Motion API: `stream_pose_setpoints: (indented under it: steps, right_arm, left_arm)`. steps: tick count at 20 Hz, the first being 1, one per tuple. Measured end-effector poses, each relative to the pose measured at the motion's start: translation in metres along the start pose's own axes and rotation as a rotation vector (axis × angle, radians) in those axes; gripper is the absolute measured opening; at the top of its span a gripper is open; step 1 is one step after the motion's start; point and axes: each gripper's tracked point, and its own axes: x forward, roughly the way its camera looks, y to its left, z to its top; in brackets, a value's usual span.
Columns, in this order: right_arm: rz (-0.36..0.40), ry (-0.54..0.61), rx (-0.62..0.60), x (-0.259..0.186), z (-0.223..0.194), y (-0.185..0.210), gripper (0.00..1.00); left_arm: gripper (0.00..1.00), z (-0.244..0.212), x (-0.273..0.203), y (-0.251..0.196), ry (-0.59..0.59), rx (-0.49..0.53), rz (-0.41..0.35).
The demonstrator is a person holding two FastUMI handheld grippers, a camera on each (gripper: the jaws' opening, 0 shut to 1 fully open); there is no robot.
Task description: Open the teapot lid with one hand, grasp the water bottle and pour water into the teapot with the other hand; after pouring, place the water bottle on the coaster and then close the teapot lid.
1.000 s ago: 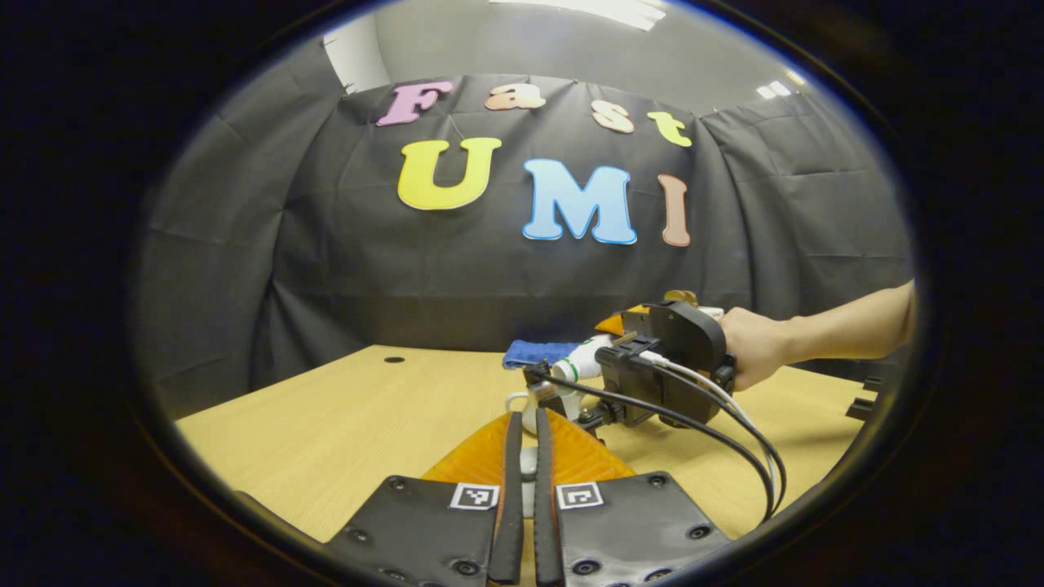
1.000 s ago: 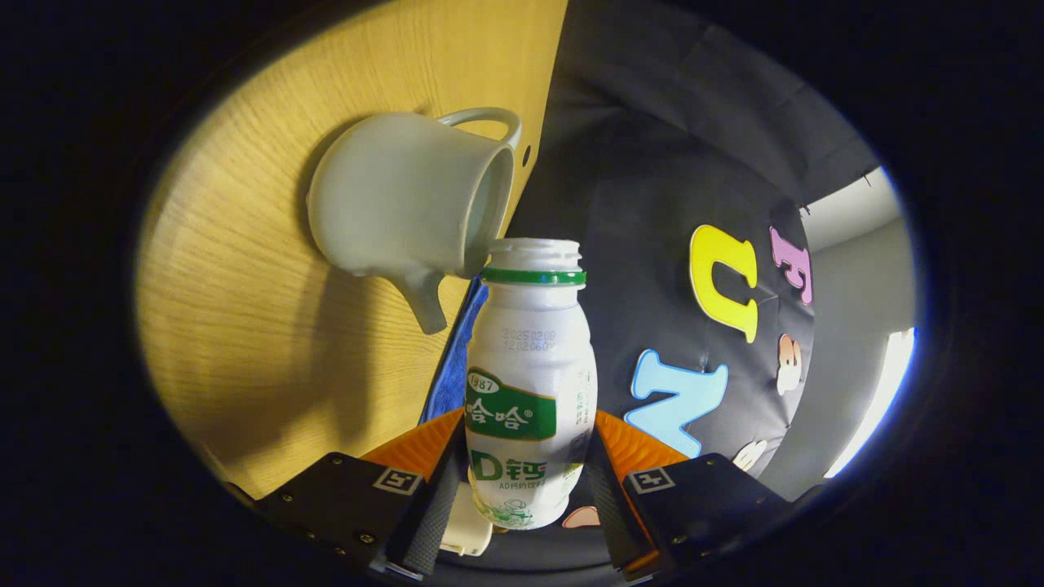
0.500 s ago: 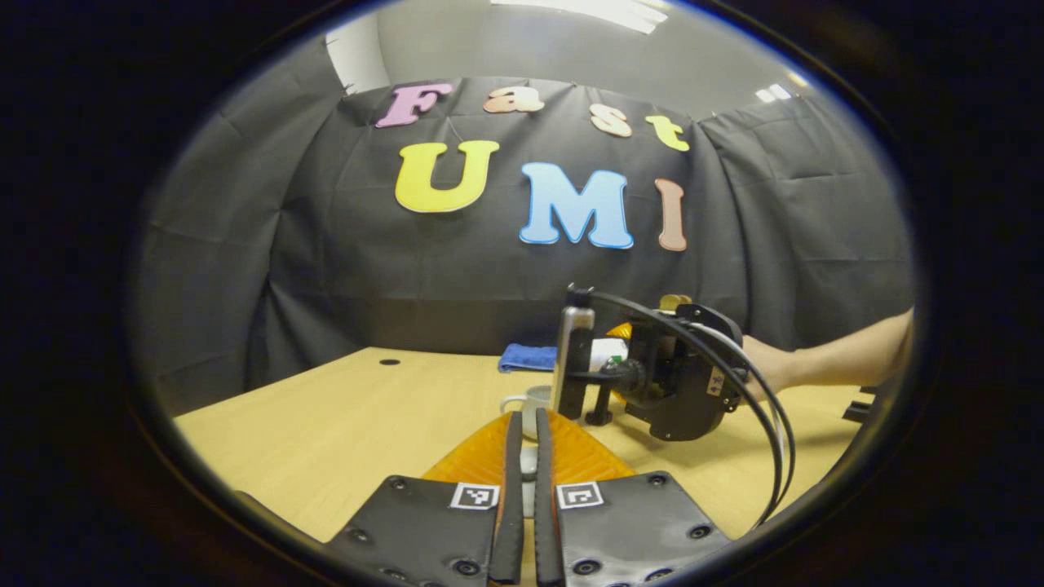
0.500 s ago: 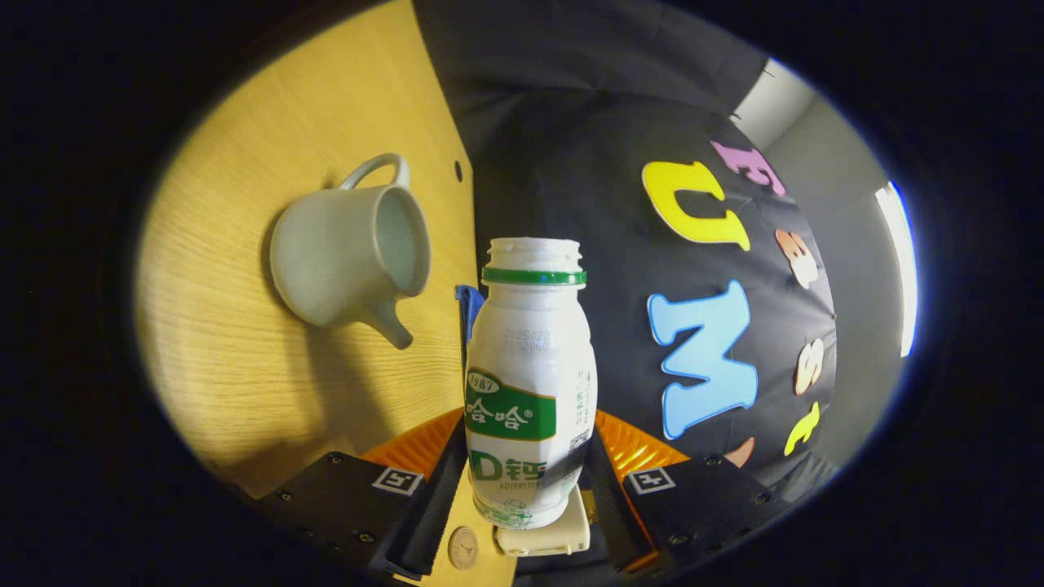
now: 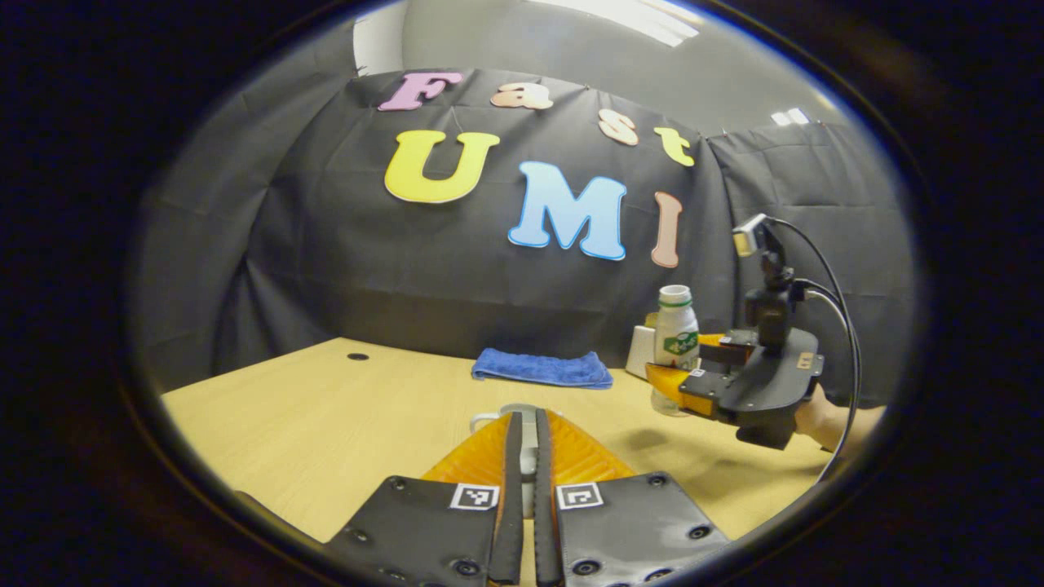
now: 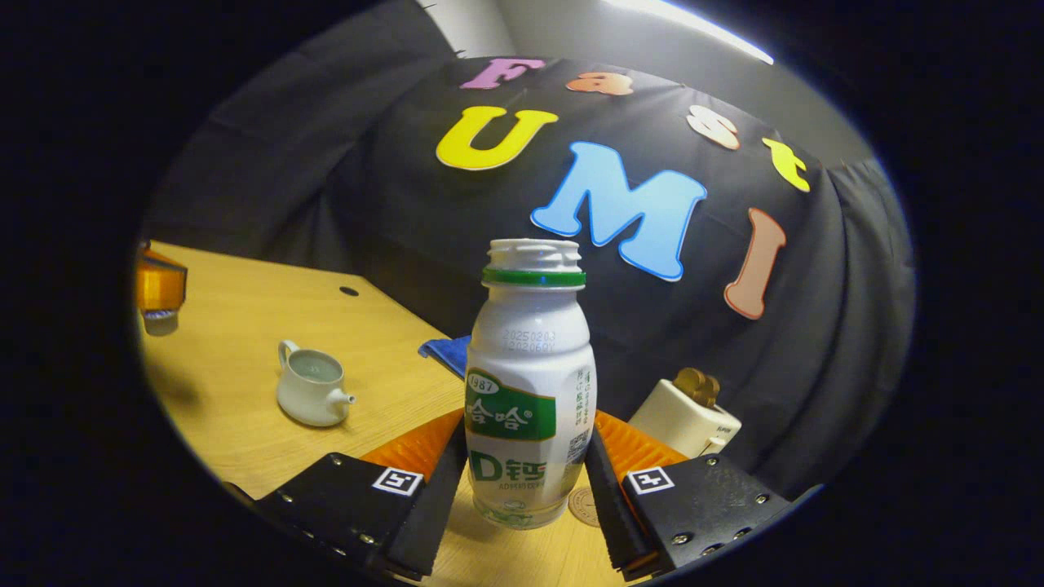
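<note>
A white bottle (image 6: 530, 383) with a green neck ring and no cap stands upright between the fingers of my right gripper (image 6: 526, 428), which is shut on it. Its base is low over the table beside a round tan coaster (image 6: 582, 506). The pale teapot (image 6: 312, 394) sits lidless on the table to the left, with liquid inside. My left gripper (image 5: 523, 420) is shut on the small pale lid (image 5: 528, 466), above the teapot (image 5: 489, 419). In the left gripper view the right gripper (image 5: 681, 363) holds the bottle (image 5: 675, 326) far right.
A folded blue cloth (image 5: 542, 368) lies at the back of the wooden table (image 5: 326, 416). A white box-like object (image 6: 685, 417) with a brown top stands by the wall behind the bottle. A hand (image 5: 824, 420) holds the right gripper.
The right gripper turned the bottle from tipped over the teapot's mouth back to upright and carried it rightward, away from the teapot. The left gripper stayed shut on the lid.
</note>
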Motion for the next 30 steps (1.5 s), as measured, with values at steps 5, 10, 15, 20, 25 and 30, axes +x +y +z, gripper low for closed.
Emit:
stream_pose_setpoints:
  steps: [5, 10, 15, 20, 25, 30]
  right_arm:
    - [-0.030, -0.012, 0.233, -0.005, -0.023, -0.028, 0.76]
    - [0.006, -0.013, 0.271, -0.018, -0.023, -0.034, 0.76]
    - [-0.063, -0.106, 0.342, -0.032, -0.004, -0.069, 0.76]
    - [-0.077, -0.092, 0.400, -0.035, -0.008, -0.076, 0.76]
    - [-0.066, -0.072, 0.399, -0.033, -0.013, -0.076, 0.76]
    - [-0.059, -0.060, 0.398, -0.033, -0.014, -0.075, 0.76]
  left_arm:
    - [0.17, 0.024, 0.053, -0.003, -0.006, -0.031, -0.037]
    - [0.16, 0.015, 0.115, -0.008, 0.032, 0.022, -0.061]
    - [0.16, -0.015, 0.158, 0.001, 0.107, 0.122, -0.061]
    - [0.12, -0.040, 0.170, 0.011, 0.165, 0.119, -0.027]
    - [0.16, -0.043, 0.170, 0.008, 0.170, 0.137, -0.019]
    - [0.16, -0.044, 0.170, 0.005, 0.175, 0.164, -0.024]
